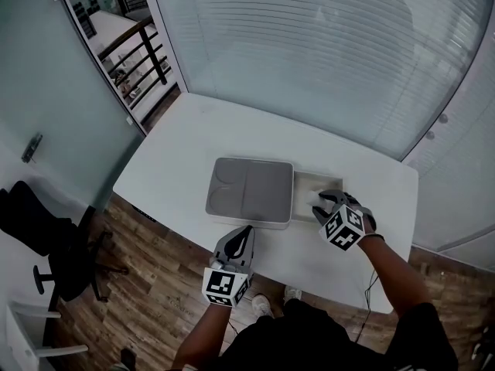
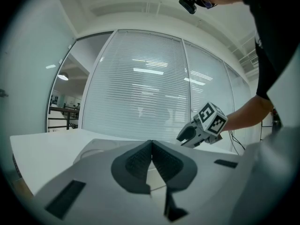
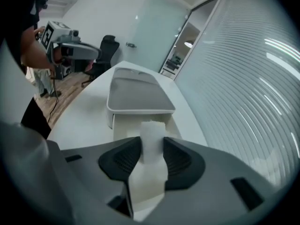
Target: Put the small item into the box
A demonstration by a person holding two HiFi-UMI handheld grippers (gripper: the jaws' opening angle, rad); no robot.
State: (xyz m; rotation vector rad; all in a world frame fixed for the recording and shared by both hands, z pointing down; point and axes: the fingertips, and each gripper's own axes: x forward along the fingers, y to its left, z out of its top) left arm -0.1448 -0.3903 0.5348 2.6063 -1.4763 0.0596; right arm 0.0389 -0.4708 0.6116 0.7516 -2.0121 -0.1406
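Note:
A flat grey box lies on the white table, with its pale drawer pulled out to the right. My right gripper hovers over that drawer, shut on a small white block that stands upright between its pads. In the right gripper view the open drawer and the box lie just beyond the block. My left gripper rests at the box's near edge, shut with nothing in it. In the left gripper view its jaws meet, and the right gripper shows ahead.
Frosted glass with blinds runs along the table's far side. A black office chair stands on the wooden floor to the left. The table's near edge is just under both grippers. The person's arms reach in from below.

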